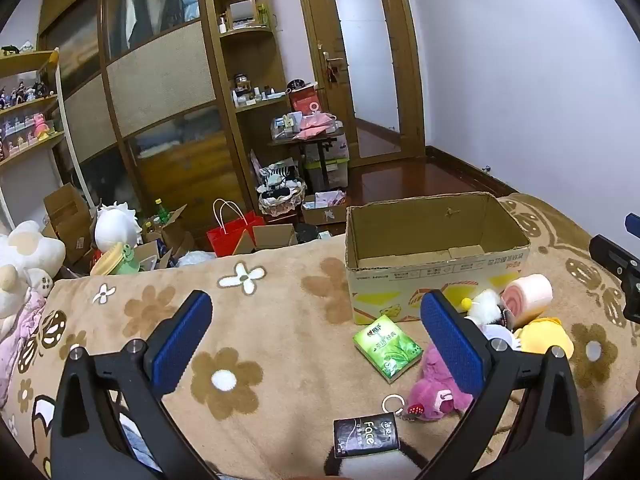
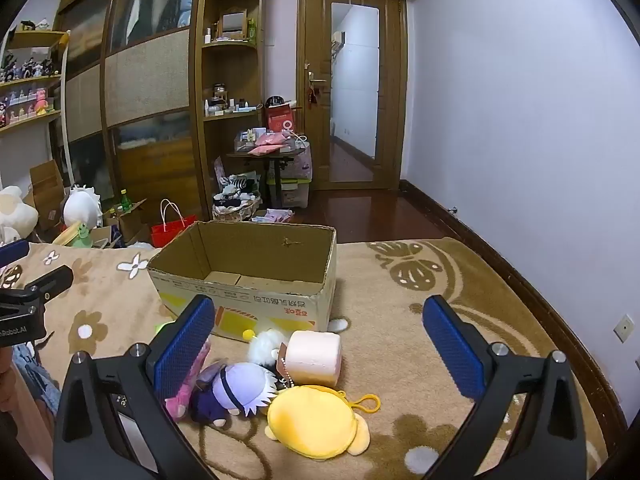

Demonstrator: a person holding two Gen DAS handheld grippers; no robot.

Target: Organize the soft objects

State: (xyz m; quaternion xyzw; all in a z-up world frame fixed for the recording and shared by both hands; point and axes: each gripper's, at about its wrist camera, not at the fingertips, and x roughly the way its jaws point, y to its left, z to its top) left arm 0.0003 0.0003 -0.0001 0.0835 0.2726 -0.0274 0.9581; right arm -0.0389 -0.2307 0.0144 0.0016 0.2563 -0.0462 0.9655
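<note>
Beige flowered blanket [image 2: 400,300]. Left gripper [image 1: 316,344] spread wide, holding nothing; black tissue pack [image 1: 366,435] just below, pink plush [image 1: 434,384] at its right finger. Right gripper [image 2: 318,350] likewise spread and bare; yellow plush [image 2: 316,420] between fingers, cardboard box [image 2: 248,276] beyond.

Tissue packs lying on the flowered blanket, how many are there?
2. A green paper tissue pack lies in front of the open cardboard box; a black "Face" tissue pack lies nearer the camera, beside the pink plush. Others may hide under the toys.
</note>
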